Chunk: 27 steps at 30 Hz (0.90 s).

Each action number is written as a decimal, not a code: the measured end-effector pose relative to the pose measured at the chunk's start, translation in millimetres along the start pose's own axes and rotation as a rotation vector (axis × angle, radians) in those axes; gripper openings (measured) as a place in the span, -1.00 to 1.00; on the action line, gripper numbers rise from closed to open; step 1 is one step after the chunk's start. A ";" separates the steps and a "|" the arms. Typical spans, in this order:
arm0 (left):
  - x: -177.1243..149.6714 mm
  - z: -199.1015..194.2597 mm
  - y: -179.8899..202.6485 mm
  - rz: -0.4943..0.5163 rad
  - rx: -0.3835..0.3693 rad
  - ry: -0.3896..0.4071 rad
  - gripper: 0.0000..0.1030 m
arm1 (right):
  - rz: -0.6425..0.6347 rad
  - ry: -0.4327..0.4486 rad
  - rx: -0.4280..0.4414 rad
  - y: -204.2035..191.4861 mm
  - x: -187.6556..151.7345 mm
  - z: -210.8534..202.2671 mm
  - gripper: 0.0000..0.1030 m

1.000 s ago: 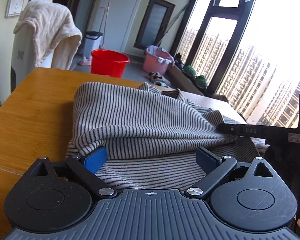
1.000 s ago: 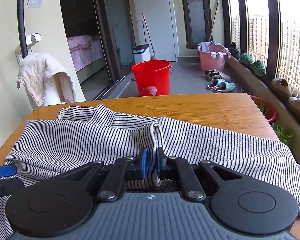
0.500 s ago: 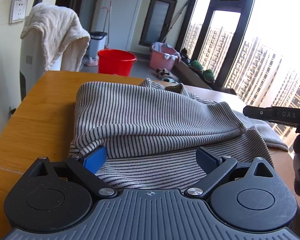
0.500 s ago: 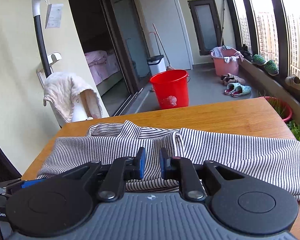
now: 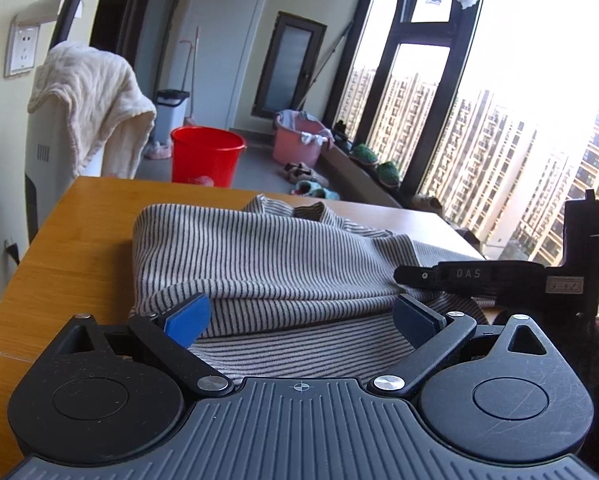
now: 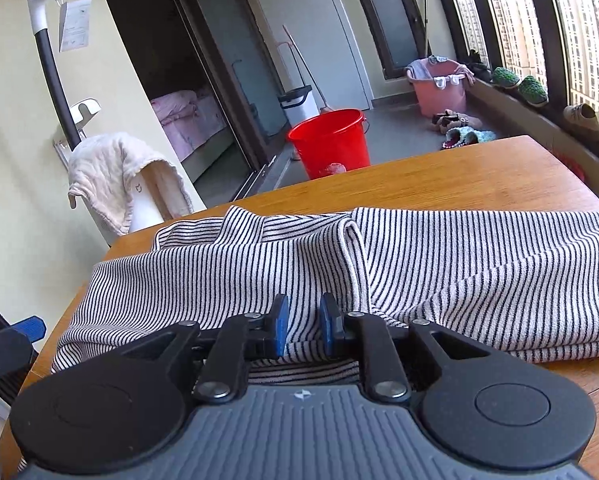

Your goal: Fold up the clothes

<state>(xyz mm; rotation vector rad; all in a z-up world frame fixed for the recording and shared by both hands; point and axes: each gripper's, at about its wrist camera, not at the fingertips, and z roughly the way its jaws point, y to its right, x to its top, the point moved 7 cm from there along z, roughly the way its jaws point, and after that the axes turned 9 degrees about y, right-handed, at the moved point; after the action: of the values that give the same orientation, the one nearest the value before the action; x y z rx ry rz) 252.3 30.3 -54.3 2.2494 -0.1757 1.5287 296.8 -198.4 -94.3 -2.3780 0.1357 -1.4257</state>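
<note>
While the striped top [image 6: 439,272] lies partly folded across the wooden table [image 6: 479,176], the left gripper [image 5: 299,316] has its jaws spread wide over the near hem, gripping nothing. The right gripper [image 6: 302,326] is only slightly parted, cloth showing in the gap but apparently not pinched. To fold cleanly, I'd take both layers at the near edge, lift evenly and carry it toward twelve o'clock, away from the bunched ridge at one o'clock
</note>
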 end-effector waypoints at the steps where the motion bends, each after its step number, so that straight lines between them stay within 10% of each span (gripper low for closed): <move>1: 4.9 2.0 0.8 -0.003 -0.003 0.015 0.95 | 0.006 0.001 0.002 0.7 0.2 -0.1 -0.67; 20: -18.0 27.9 -44.9 0.002 0.088 -0.098 0.96 | -0.021 -0.007 0.042 -42.8 -15.7 -3.7 -0.32; 27: -20.4 8.4 -58.2 -0.015 0.120 -0.081 0.96 | 0.213 0.072 0.016 7.8 5.2 -63.7 -0.33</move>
<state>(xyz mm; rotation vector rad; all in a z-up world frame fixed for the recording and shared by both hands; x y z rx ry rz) 270.7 77.1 -91.0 2.4022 -0.0928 1.4776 244.9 -223.5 -65.8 -2.2237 0.3835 -1.4053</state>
